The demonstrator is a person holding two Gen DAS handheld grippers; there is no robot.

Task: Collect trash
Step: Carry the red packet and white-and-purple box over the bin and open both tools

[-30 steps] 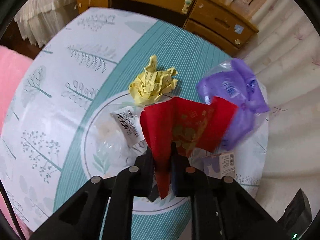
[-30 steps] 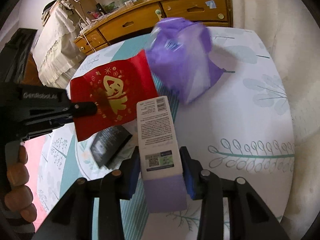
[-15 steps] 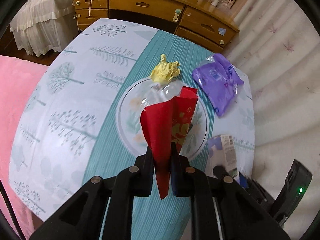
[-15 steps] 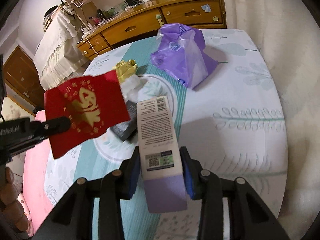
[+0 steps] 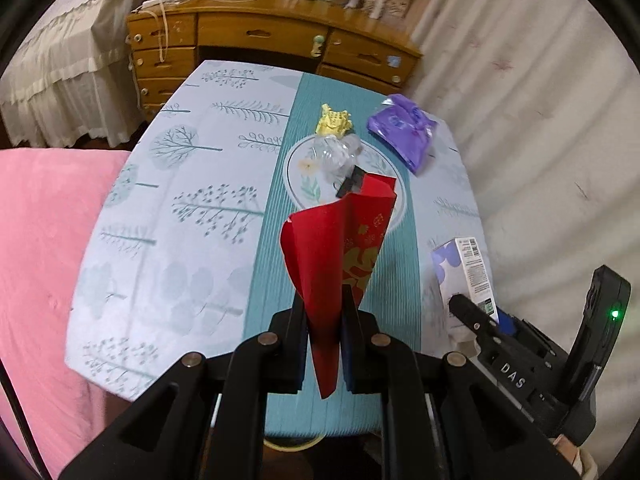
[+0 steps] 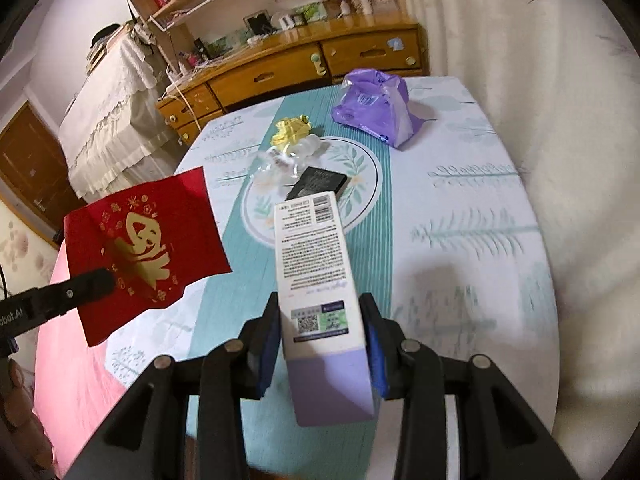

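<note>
Red envelope [image 5: 340, 248] in left claw [image 5: 323, 334]

Both grippers are pulling back and rising from the tree-patterned worktop [image 5: 192, 208]. The left gripper [image 5: 324, 320] is carrying the red gold-printed paper envelope [image 5: 336, 248] away from the crumpled yellow paper [image 5: 333, 123], while the right gripper [image 6: 322, 344] is drawing the white-and-purple carton [image 6: 316, 272] clear of the purple plastic bag [image 6: 374, 108], now far off.
</note>
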